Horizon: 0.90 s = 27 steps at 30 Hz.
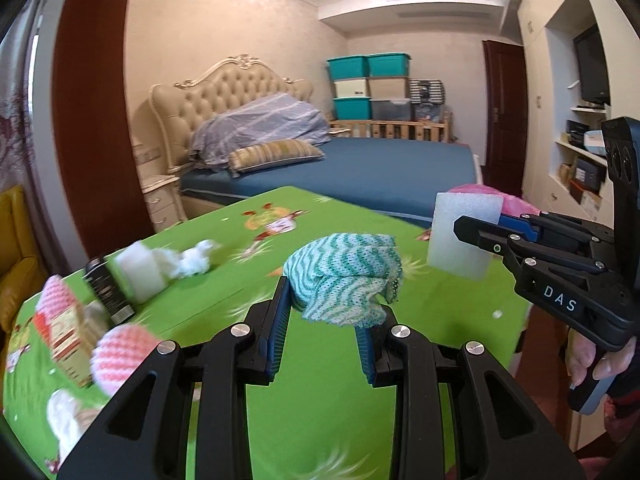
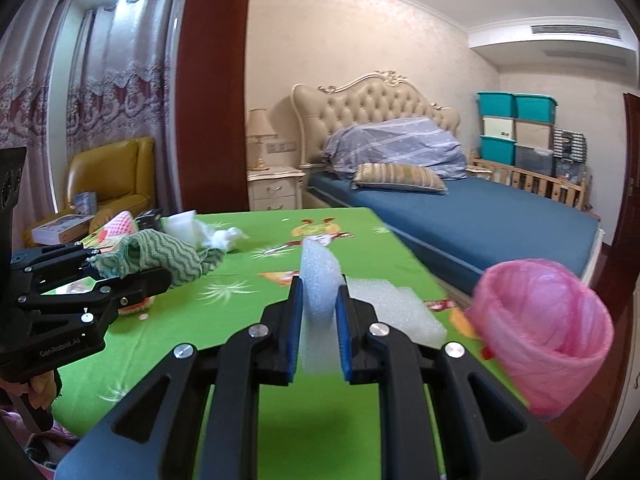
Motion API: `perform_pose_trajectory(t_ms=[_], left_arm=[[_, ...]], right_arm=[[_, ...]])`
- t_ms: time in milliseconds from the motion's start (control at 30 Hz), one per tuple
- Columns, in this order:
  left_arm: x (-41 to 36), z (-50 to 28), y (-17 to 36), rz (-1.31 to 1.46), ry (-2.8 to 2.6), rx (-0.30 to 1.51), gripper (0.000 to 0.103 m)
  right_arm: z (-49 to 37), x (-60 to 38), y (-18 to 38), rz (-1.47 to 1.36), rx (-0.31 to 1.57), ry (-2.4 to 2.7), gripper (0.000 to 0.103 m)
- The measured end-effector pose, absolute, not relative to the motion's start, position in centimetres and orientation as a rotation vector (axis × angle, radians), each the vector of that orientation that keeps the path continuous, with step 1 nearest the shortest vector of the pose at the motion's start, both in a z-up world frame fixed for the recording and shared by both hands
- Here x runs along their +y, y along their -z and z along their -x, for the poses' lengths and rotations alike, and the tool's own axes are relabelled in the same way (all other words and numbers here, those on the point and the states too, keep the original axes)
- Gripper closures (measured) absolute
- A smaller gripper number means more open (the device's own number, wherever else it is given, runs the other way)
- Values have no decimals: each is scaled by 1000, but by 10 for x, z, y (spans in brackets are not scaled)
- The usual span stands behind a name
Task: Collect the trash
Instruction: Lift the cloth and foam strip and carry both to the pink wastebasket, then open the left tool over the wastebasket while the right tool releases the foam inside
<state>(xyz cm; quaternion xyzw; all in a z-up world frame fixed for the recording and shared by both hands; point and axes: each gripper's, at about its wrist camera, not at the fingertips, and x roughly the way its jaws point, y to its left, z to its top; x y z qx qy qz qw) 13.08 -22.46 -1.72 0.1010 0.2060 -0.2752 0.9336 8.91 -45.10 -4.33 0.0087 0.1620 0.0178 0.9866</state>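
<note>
A crumpled green-and-white cloth (image 1: 344,276) is clamped between the pads of the left gripper (image 1: 326,304) above the green tablecloth (image 1: 320,400); a white foam block (image 2: 318,300) is pinched upright in the right gripper (image 2: 318,312); just right of the right gripper a bin lined with a pink bag (image 2: 548,332) is seen; beyond the left gripper, to its left, tissue (image 1: 196,260) and other scraps are left on the cloth.

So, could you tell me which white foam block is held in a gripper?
The foam block clamped upright in the right gripper; the other foam block lies on the table beside the crumpled tissue.
</note>
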Motion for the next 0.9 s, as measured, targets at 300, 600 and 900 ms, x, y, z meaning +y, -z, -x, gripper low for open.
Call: perform_pose_trajectory(t_ms=[300,600,900], left_arm=[[-301,-141,7,-226,725,411,74],[-386,-175,6,-191,870,486,74],[-469,-205,7,-199,917,505,74]], right_arm=[[-71,-532,39,-48,289,113,87],[-77,-624,52,-110,305,203,87],[-101,-680,72,-111,346,251,87]])
